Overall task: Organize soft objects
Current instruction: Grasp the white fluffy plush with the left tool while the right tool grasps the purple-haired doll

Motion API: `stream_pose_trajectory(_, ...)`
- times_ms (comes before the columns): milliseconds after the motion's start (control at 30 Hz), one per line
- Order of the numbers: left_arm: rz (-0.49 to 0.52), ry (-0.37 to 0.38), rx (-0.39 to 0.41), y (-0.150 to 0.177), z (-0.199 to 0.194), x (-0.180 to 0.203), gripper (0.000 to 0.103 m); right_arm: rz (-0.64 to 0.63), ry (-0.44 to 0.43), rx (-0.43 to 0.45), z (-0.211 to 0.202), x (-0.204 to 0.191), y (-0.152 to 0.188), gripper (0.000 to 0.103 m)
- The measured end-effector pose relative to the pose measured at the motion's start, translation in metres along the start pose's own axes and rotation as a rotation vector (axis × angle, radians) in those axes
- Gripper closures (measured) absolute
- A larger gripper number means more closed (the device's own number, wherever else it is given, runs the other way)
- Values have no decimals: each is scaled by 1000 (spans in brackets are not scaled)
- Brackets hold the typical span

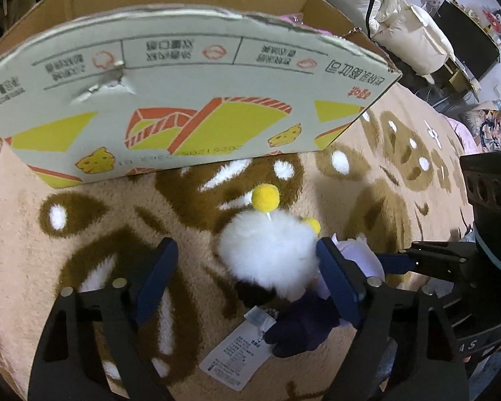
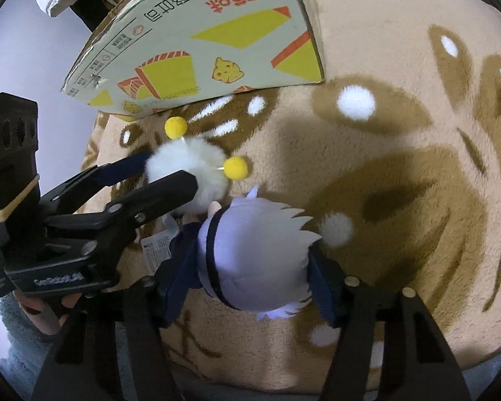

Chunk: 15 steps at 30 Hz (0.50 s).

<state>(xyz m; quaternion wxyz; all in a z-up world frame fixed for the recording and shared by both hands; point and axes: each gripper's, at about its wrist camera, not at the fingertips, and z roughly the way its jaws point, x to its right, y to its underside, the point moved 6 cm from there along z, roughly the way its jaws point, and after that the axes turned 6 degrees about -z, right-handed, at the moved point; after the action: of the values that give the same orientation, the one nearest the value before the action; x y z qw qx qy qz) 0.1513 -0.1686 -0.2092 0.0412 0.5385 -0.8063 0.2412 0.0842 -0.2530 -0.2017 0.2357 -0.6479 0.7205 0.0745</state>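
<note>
A white fluffy toy (image 1: pixel 270 254) with two yellow pom-poms lies on the rug between the fingers of my left gripper (image 1: pixel 245 247). Its right pad touches the fluff and its left pad stands well clear, so it is open. In the right wrist view the left gripper (image 2: pixel 170 168) straddles the fluffy toy (image 2: pixel 190 167). Beside it lies a plush doll (image 2: pixel 250 260) with pale lavender hair, a navy body (image 1: pixel 300 327) and a paper tag (image 1: pixel 237 357). My right gripper (image 2: pixel 250 287) is shut on the doll's head, a pad on each side.
An open cardboard box (image 1: pixel 183 100) with a white printed side stands on the beige and brown rug (image 2: pixel 400 200) just beyond the toys. A white padded jacket (image 1: pixel 400 16) and a black cabinet (image 1: pixel 467 40) are at the far right. A hand (image 2: pixel 46 317) holds the left gripper.
</note>
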Motion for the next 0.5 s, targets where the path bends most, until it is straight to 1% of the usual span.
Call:
stream_pose_trajectory(67,-3,-7,-3,0,3,1,25,-2,4,1,0,-1,0,37)
stream_pose_trajectory(100,-5,-10,-6,1,4,1,29,-2,5,2,0,-2,0,37)
stream_pose_trajectory(133,-8,-14,-10,1,5,1,31,-3,7,3,0,-2,0,37)
stream_pose_trajectory(267,-28,-49,4,1,10,0,32,-19,24,7,1,-5,-2,37)
stream_pose_trajectory(333,-23,-89,4,2,11,-1,45,-34,42,11,1,-9,-4,37)
stream_pose_trajectory(367,-20,-100,7,2,11,-2,47,-39,47,12,2,-10,-5,37)
stream_pose_trajectory(400,-19,-93,14,2,11,-1,56,-47,54,14,2,-11,-5,38)
stream_pose_trajectory(433,-20,-76,15,2,10,0,67,-53,60,16,2,-12,-5,38)
stream_pose_trajectory(500,-32,-38,-3,3,9,1,73,-58,66,19,3,-13,-6,38)
